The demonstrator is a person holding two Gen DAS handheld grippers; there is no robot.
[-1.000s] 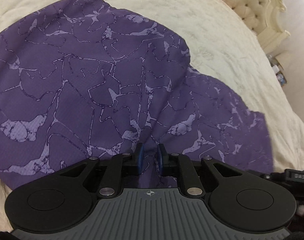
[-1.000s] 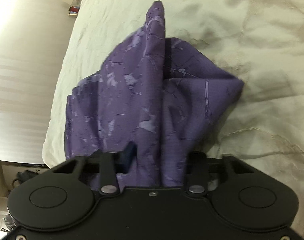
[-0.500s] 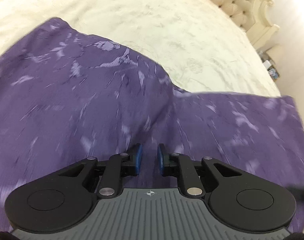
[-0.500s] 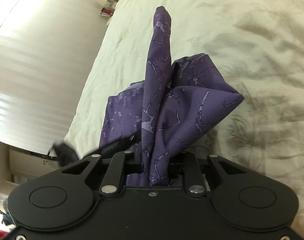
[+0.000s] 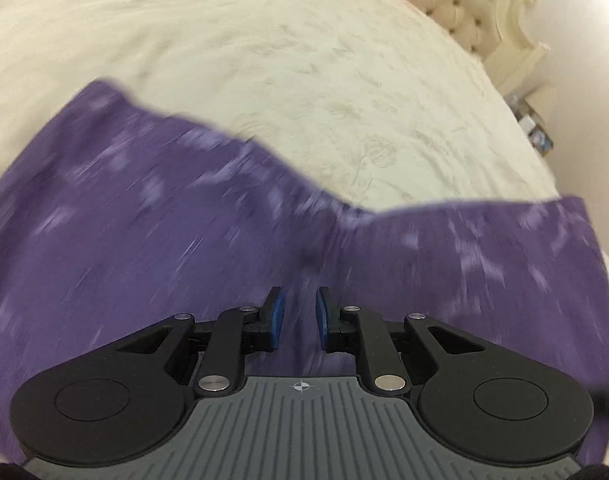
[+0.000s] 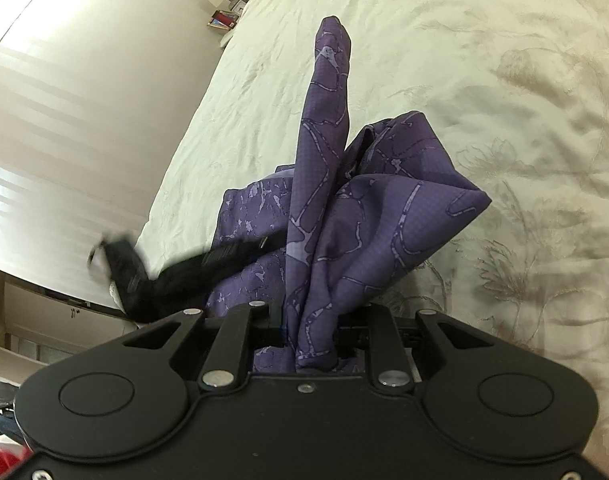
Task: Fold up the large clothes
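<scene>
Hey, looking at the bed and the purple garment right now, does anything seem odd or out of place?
Mostly no. The purple garment is bunched unevenly in the right gripper, one narrow end sticking up beyond the rest, so it is not hanging flat for folding. The left gripper also pinches it. The cream bedspread looks undisturbed.

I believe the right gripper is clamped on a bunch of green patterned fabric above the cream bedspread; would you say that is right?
Not quite: the fabric is purple, not green. The right wrist view shows the right gripper clamped on a bunch of purple patterned fabric above the cream bedspread.
</scene>
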